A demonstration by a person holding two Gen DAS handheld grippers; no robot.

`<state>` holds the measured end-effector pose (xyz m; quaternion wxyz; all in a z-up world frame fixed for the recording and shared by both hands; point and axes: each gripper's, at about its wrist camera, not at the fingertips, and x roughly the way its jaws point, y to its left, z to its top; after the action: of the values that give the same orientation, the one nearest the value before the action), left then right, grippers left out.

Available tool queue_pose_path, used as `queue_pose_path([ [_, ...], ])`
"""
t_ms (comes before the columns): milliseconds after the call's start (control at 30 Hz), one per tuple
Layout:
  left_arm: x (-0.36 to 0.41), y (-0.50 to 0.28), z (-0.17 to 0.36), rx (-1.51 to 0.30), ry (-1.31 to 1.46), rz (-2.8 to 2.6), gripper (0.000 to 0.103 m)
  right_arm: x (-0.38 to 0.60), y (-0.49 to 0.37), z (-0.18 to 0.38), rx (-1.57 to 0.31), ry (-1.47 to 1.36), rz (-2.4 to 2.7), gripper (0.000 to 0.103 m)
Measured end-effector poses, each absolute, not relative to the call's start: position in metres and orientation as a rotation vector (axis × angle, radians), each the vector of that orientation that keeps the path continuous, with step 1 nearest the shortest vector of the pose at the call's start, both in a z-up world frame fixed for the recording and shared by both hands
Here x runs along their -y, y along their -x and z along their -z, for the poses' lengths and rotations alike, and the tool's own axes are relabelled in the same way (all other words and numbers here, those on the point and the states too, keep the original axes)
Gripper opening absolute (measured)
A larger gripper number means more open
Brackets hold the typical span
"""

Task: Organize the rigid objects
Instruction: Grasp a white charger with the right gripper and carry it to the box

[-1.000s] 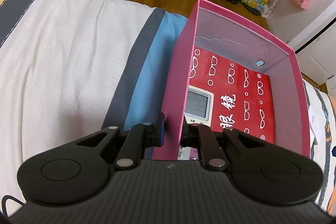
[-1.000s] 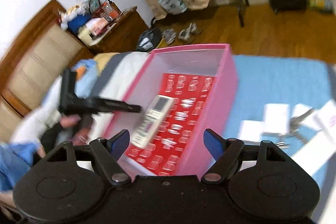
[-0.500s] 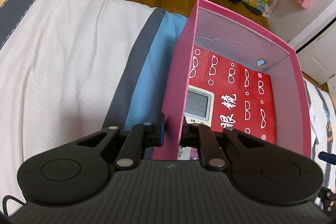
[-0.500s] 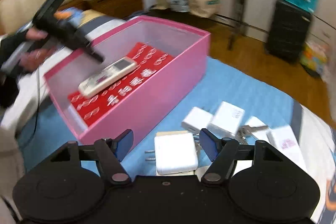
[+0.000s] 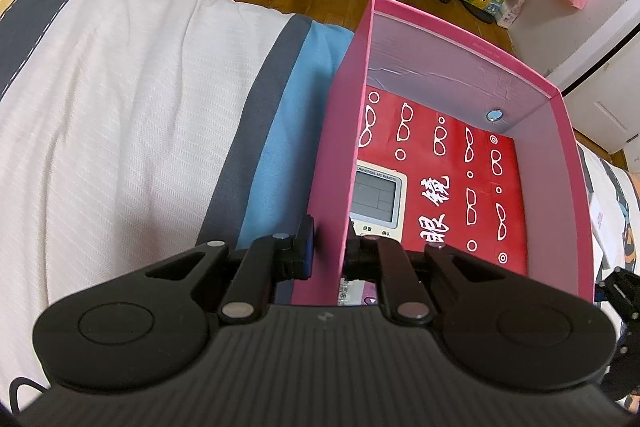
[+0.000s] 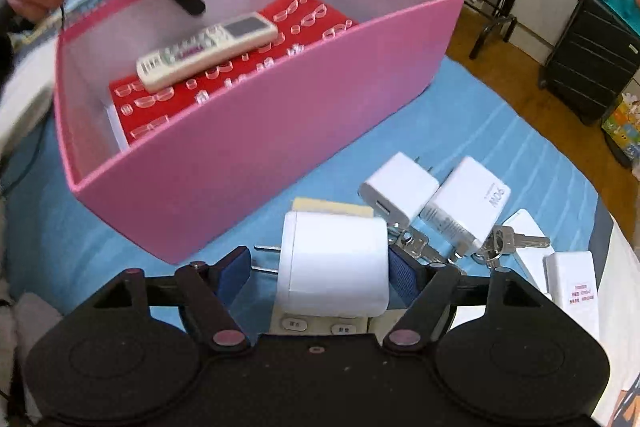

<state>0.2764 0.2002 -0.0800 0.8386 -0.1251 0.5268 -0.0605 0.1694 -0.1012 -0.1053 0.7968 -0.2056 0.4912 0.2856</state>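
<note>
Right wrist view: the right tongs [image 6: 320, 267] straddle a big white charger [image 6: 334, 263] on the blue part of the bed [image 6: 500, 131], spread wide, with the right pad at the charger's side and a gap on the left, so it is not yet clamped. The charger lies partly on a second remote [image 6: 318, 325] just in front of the pink box [image 6: 248, 143]. To its right sit two smaller chargers [image 6: 400, 189] [image 6: 466, 205], a bunch of keys [image 6: 496, 243] and some white cards [image 6: 572, 283], all outside the box.

In the left wrist view, the left tongs [image 5: 326, 253] are closed on the near left wall of the pink box [image 5: 332, 163], one finger outside and one inside, steadying it. Inside lies one remote [image 5: 378, 201] on the red printed lining [image 5: 472, 183].

The task looks barely begun: one item is boxed, and the chargers, keys, cards and second remote remain to go in.
</note>
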Motion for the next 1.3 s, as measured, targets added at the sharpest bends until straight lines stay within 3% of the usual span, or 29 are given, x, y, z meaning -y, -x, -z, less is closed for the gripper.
queue_pose_path([
  [467, -0.201, -0.276, 0.081, -1.113, 0.27, 0.125, 0.011, 0.118, -0.159, 0.096, -1.03, 0.24, -0.499, 0.075],
  [933, -0.199, -0.274, 0.081, -1.115, 0.271, 0.129, 0.011, 0.088, -0.153, -0.001, -0.77, 0.035, -0.617, 0.075],
  [1100, -0.202, -0.274, 0.082, -1.117, 0.282, 0.135, 0.011, 0.034, -0.18, -0.004, -0.915, -0.036, -0.791, 0.075],
  [1300, -0.202, -0.273, 0.082, -1.105, 0.281, 0.132, 0.011, -0.022, -0.215, 0.036, -1.162, -0.019, -0.836, 0.076],
])
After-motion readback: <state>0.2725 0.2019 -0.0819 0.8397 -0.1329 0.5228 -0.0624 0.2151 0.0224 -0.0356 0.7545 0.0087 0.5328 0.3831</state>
